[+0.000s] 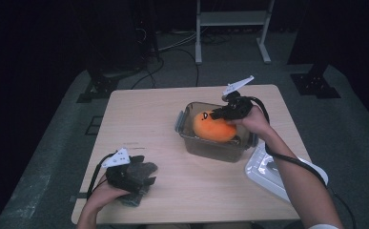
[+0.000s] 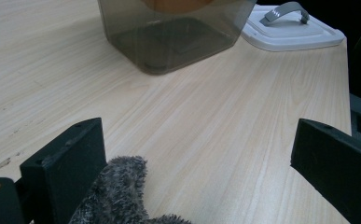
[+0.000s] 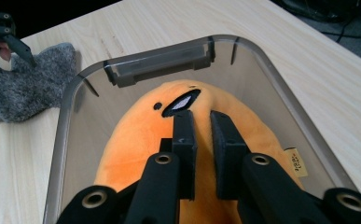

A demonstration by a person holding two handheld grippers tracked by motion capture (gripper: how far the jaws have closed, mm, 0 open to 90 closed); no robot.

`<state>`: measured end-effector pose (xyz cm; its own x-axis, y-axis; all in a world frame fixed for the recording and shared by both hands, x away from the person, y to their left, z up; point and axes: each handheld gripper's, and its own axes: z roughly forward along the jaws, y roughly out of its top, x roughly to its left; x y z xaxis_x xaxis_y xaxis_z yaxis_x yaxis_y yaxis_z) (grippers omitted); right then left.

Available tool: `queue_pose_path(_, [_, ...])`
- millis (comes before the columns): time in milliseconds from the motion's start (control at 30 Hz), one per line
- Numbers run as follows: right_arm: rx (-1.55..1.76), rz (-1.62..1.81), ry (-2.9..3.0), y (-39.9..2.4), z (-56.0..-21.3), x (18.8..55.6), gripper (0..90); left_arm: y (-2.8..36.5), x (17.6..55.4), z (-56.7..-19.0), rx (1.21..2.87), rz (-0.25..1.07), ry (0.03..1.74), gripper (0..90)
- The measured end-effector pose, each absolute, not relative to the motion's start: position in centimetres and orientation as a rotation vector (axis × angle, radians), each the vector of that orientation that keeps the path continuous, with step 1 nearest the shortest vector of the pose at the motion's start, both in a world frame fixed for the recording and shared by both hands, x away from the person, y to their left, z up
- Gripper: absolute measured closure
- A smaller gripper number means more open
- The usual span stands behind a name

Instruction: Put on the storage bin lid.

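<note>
An orange plush toy (image 1: 211, 130) lies in a smoky clear plastic box (image 1: 210, 149) right of the table's middle, its top rising above the rim. My right gripper (image 1: 219, 114) reaches down onto the toy. In the right gripper view its jaws stand almost together, pinching the orange plush (image 3: 131, 135) just behind the toy's face, inside the box rim (image 3: 71, 121). My left gripper (image 1: 146, 174) rests at the near left on a grey fuzzy cloth (image 1: 133, 198). In the left gripper view it (image 2: 197, 154) is open wide, with the cloth (image 2: 117, 196) beside its left jaw.
The box's white lid (image 1: 268, 174) with a grey handle hangs partly over the table's right edge; it lies beyond the box (image 2: 169, 42) as lid (image 2: 290, 32) in the left gripper view. Bare wood stretches between cloth and box. Cables and a stand sit on the floor behind.
</note>
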<state>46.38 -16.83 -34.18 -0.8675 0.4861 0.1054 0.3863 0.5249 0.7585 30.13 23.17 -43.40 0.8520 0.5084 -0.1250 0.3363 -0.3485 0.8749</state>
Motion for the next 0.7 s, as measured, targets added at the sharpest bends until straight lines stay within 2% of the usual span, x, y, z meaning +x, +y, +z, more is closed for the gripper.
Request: queue_pose_path(700, [0.76, 1.25, 2.687, -16.11, -34.88, 46.46, 77.6, 23.33, 30.11, -43.3, 1.97, 0.211, 0.622, 2.4])
